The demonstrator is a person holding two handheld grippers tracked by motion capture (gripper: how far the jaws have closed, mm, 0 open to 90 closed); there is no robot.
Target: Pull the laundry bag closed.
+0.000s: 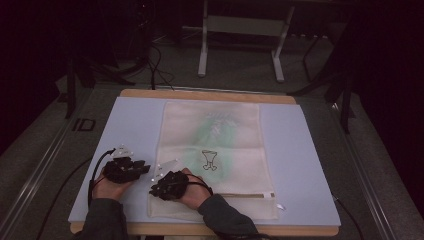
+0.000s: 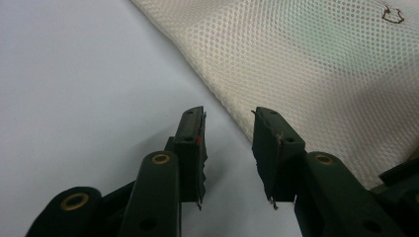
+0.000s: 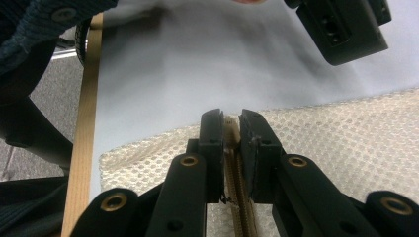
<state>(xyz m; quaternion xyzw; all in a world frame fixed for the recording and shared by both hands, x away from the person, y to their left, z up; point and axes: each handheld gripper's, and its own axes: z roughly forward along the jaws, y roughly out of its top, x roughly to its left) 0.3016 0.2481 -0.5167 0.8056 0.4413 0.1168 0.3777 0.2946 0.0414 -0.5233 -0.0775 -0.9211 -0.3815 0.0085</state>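
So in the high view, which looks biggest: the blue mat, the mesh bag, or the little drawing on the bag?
1. Blue mat, largest.
2. Mesh bag, lying on the mat.
3. Drawing on the bag, by far the smallest.

This is looking like a lab or recording workspace rather than a home. A wooden-edged table (image 1: 210,94) is carrying a pale blue mat (image 1: 130,125) as a plain work surface, and it is standing on grey carpeted floor (image 1: 235,75). Behind it, the white metal legs of another bench (image 1: 202,50) are showing, with black cables (image 1: 155,70) trailing loose across the floor. Dark stands (image 1: 345,100) are flanking the table, and the surroundings are lying in deep shadow while the table alone is being lit.
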